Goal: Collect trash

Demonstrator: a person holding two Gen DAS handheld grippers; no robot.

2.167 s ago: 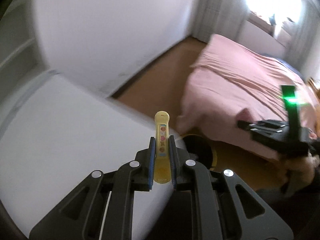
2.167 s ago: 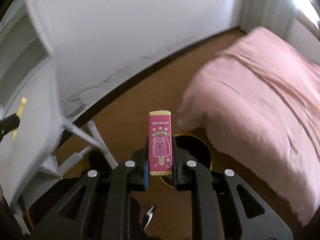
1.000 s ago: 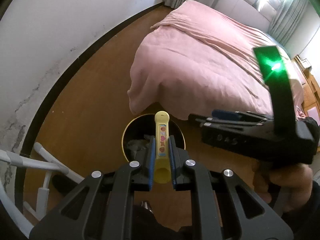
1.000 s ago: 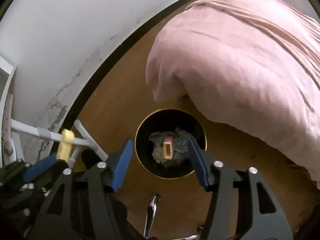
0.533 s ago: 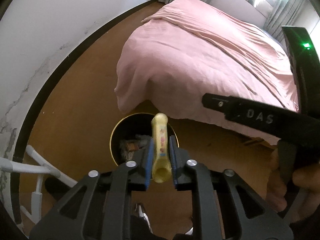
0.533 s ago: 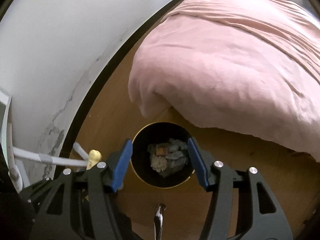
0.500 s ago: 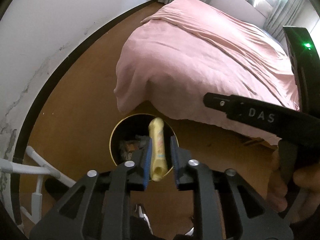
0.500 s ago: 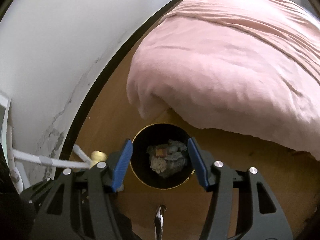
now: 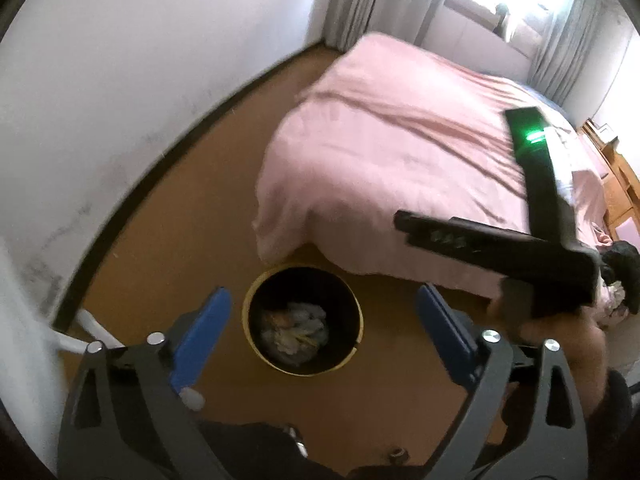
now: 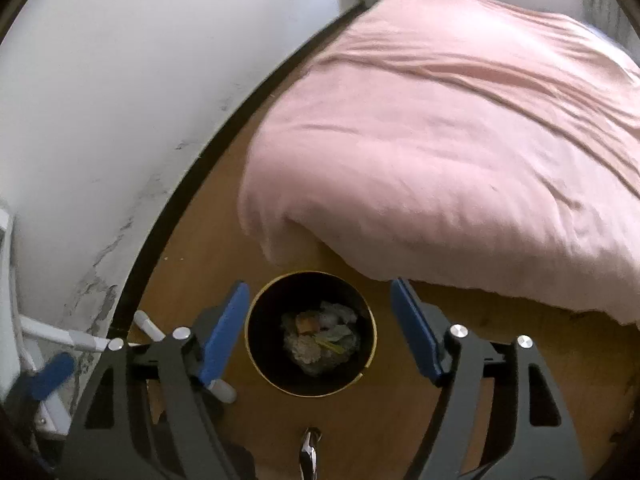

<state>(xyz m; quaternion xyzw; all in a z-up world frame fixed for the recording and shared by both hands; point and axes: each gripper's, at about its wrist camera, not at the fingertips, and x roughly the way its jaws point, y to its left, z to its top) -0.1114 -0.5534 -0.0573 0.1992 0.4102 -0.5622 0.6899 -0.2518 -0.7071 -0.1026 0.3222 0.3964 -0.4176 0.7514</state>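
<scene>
Overhead, both wrist views look down on a bed covered by a pink duvet [image 10: 460, 152], which fills the upper right and overhangs a brown wooden floor [image 10: 200, 232]. A white wall [image 9: 120, 80] with a dark skirting board borders the floor on the left, and white tubular furniture legs [image 10: 60, 334] stand at the lower left. A round black waste bin [image 9: 256, 300] with a yellow rim stands on the floor just beside the duvet's hanging corner. Crumpled trash [image 10: 318, 338] lies at the bottom of the bin, including a yellowish strip and an orange-brown piece. The left gripper [image 9: 320, 332] hangs above the bin; its jaws have just been opening and now stand wide apart with nothing between the blue pads. The right gripper [image 10: 320, 330] also hangs above the bin; its jaws have likewise just been opening and hold nothing. In the left wrist view, a hand [image 9: 560, 328] carries the right gripper's black body at the right edge.
</scene>
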